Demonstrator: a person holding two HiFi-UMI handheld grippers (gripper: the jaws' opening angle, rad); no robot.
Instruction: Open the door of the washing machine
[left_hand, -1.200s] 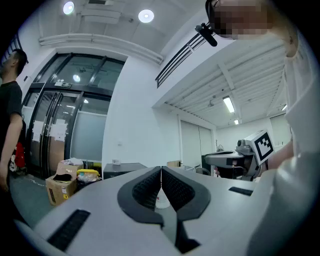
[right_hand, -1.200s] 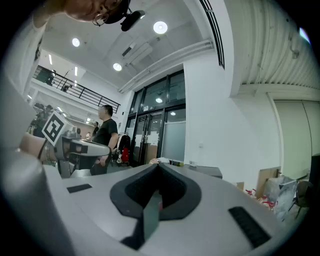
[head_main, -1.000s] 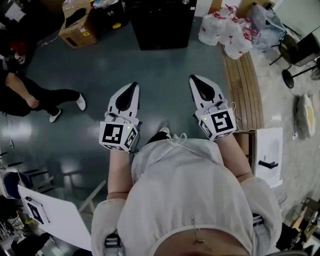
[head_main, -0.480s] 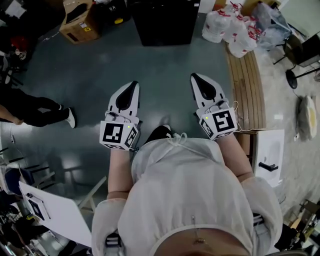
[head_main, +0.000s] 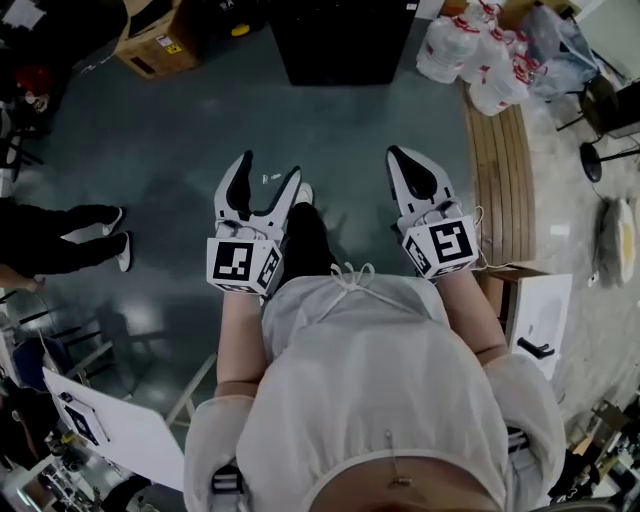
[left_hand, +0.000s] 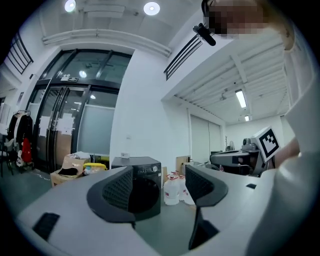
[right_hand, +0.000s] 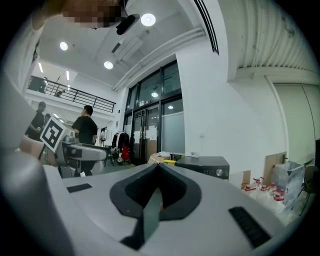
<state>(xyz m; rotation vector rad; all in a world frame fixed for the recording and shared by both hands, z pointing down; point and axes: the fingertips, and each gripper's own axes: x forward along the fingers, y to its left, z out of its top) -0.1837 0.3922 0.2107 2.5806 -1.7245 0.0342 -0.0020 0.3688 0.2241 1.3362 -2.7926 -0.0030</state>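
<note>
Approach: washing machine (head_main: 345, 40) well ahead, door (left_hand: 144, 194) looks closed. On left gripper (head_main: 269, 170), jaws opening, nothing between; on right gripper (head_main: 397, 155), jaws together, empty. Near washing machine, square open jaws to door edge.

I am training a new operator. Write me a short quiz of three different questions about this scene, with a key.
1. True or false: the right gripper's fingers are closed together, nothing between them.
2. In the left gripper view, what shows far off between the left gripper's fingers? A. dark grey front-loading washing machine B. brown cardboard box C. wooden slatted bench
3. In the head view, the white plastic jugs with red labels stand to the washing machine's ___.
Key: 1 true. 2 A; those fingers are opening and hold nothing. 3 right.
</note>
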